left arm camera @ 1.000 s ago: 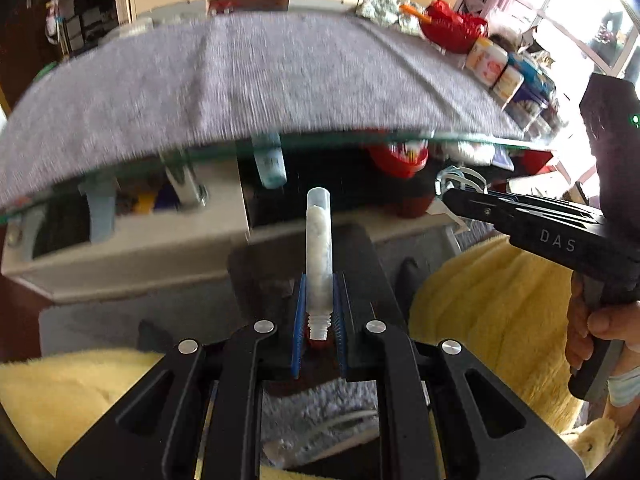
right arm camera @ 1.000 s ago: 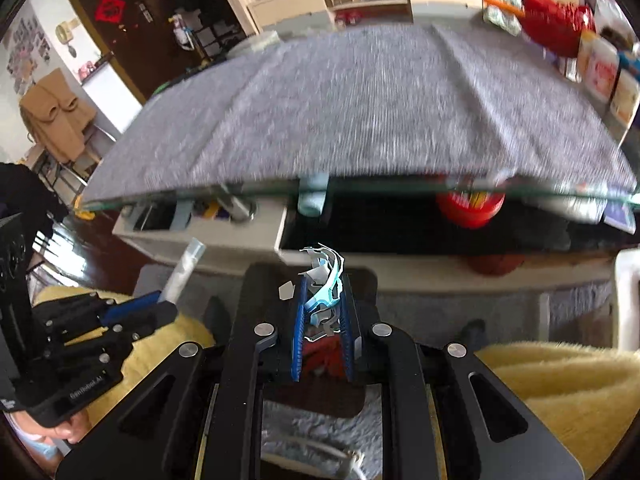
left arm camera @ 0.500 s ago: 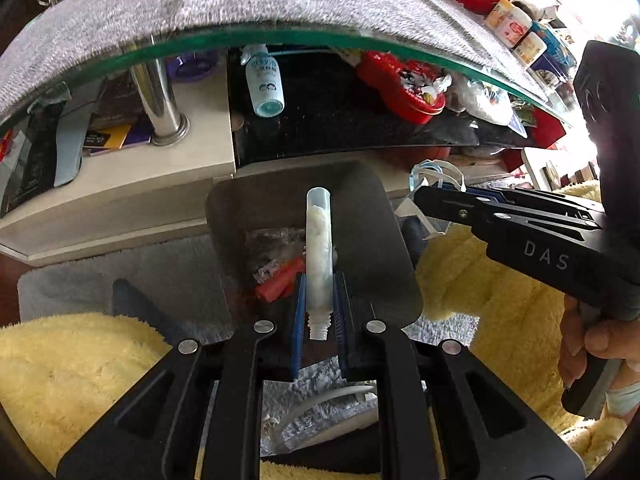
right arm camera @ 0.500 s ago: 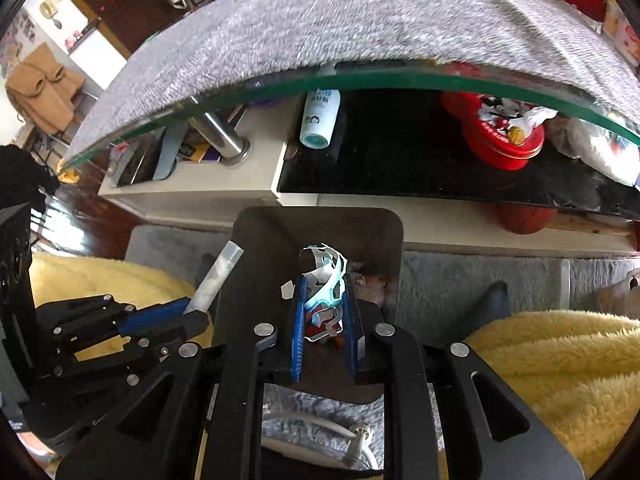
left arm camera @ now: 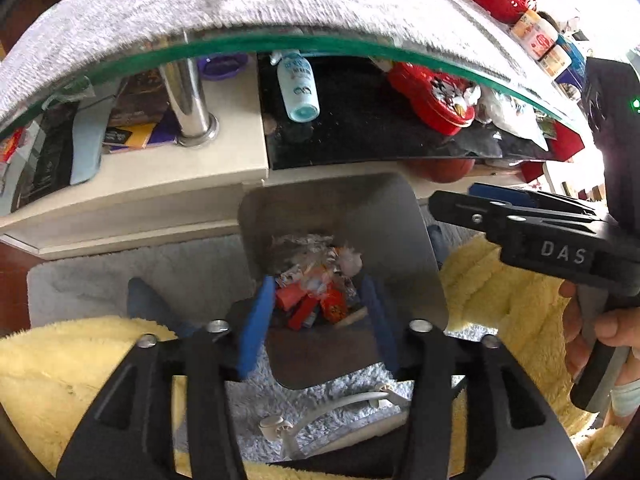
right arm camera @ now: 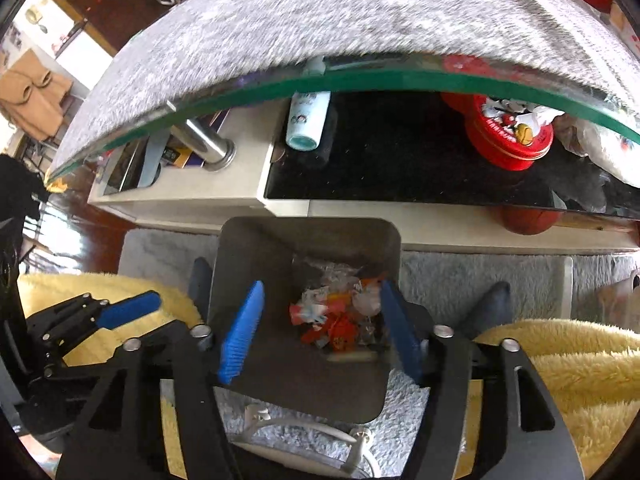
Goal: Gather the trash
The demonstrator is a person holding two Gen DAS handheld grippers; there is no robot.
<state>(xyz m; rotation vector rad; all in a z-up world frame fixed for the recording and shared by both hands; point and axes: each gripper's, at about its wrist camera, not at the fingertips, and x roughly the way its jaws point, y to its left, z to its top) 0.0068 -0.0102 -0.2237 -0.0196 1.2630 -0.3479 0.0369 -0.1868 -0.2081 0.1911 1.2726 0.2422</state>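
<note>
Left wrist view: your left gripper (left arm camera: pixel 316 320) and right gripper (right arm camera: pixel 320 332) are both opening over the bin (left arm camera: pixel 400 216), nothing between them. Trash (left arm camera: pixel 316 280) lies inside; this drop looks done.

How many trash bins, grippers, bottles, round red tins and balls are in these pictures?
Trash bin: 1
Grippers: 2, the left gripper and the right gripper, fingers opening, nothing gripped
White bottle: 1
Round red tin: 1
Orange ball: 1
Total: 6
</note>
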